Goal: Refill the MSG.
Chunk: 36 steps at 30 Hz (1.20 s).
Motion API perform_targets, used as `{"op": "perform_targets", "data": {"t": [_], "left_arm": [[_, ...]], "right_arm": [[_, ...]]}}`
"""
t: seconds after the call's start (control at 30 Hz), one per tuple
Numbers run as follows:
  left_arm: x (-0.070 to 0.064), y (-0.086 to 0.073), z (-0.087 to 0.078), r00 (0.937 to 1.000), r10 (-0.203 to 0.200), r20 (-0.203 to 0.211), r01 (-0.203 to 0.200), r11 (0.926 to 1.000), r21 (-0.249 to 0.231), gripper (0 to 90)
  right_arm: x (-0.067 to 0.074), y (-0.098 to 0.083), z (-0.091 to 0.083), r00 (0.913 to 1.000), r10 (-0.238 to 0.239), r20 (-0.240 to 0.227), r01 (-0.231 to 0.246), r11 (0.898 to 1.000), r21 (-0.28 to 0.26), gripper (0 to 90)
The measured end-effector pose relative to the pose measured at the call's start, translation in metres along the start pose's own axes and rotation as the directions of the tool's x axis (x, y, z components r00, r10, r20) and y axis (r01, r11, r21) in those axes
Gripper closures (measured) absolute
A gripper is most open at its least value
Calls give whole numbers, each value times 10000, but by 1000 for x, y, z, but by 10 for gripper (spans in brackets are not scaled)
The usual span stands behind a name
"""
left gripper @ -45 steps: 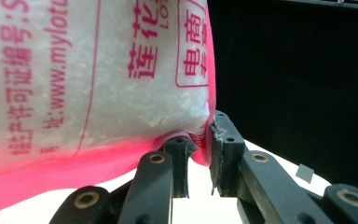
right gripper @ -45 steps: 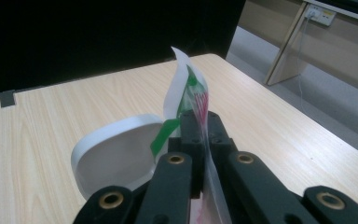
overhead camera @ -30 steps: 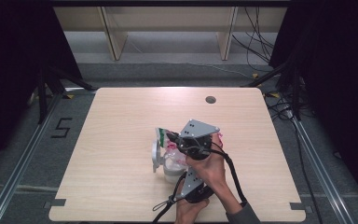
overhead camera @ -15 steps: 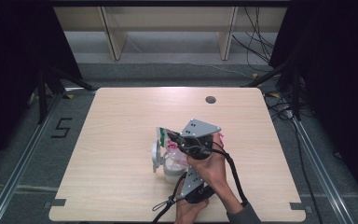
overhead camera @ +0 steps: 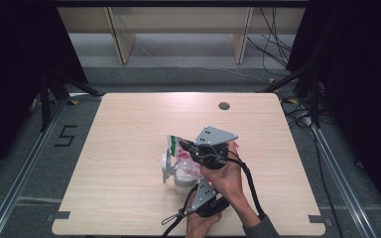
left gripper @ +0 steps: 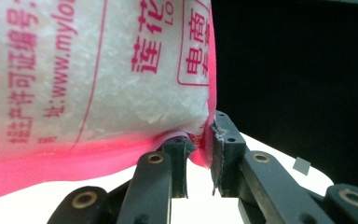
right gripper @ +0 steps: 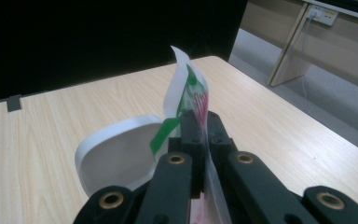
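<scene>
A clear plastic bag (overhead camera: 182, 156) with pink and green print, full of white grains, hangs tilted over a white container (overhead camera: 181, 184) near the table's front middle. My right gripper (overhead camera: 184, 147) is shut on the bag's flat top edge (right gripper: 193, 100), and in the right gripper view its jaws (right gripper: 200, 128) pinch the film. My left gripper (overhead camera: 197, 179) comes up from below. It is shut on the pink bottom corner of the bag (left gripper: 98, 70), which is caught between its pads (left gripper: 198, 158). The container's open white lid (right gripper: 116, 149) stands beside the bag.
The light wooden table (overhead camera: 129, 124) has a small dark round hole (overhead camera: 223, 105) near its far edge. Cables trail from both grippers toward the front edge. Wooden shelf legs (overhead camera: 121, 39) stand beyond the table, and dark curtains hang at both sides.
</scene>
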State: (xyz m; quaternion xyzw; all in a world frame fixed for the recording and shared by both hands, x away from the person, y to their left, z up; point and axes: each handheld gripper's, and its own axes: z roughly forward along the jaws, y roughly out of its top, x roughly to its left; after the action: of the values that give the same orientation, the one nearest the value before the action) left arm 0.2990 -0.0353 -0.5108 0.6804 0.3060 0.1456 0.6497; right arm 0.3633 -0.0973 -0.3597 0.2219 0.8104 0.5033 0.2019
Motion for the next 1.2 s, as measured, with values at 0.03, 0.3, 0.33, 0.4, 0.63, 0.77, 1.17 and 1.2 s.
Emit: {"op": "perform_targets", "data": {"t": [0.03, 0.3, 0.33, 0.4, 0.63, 0.77, 1.17, 1.2], "left_arm": [[0, 0, 0, 10000, 11, 9, -11, 10000, 58, 775], [-1, -3, 0, 9994, -307, 168, 311, 9993, -192, 768], [-1, -3, 0, 9994, -307, 168, 311, 9993, -192, 768], [0, -3, 0, 9994, -321, 95, 323, 9994, -143, 767], [2, -5, -1, 9995, -261, 185, 262, 9996, -41, 763], [2, -5, -2, 9994, -302, 154, 302, 9995, 12, 761], [6, -5, -1, 9996, -163, 246, 161, 9998, 79, 745], [6, -5, -1, 9996, -163, 246, 161, 9998, 79, 745]], "right_arm": [[0, -1, 0, 10000, 64, 75, -63, 9999, -128, 900], [-3, 0, -8, 9995, 265, -140, -268, 9994, -211, 900], [-3, 0, -8, 9995, 265, -140, -268, 9994, -211, 900], [-4, 0, -9, 9992, 373, -167, -379, 9987, -338, 900], [-9, -1, -14, 9988, 458, -185, -467, 9977, -497, 900], [-11, -1, -16, 9987, 445, -234, -458, 9972, -592, 900], [-15, -2, -19, 9948, 834, -581, -876, 9935, -732, 900], [-15, -2, -20, 9943, 868, -619, -911, 9934, -699, 900]]}}
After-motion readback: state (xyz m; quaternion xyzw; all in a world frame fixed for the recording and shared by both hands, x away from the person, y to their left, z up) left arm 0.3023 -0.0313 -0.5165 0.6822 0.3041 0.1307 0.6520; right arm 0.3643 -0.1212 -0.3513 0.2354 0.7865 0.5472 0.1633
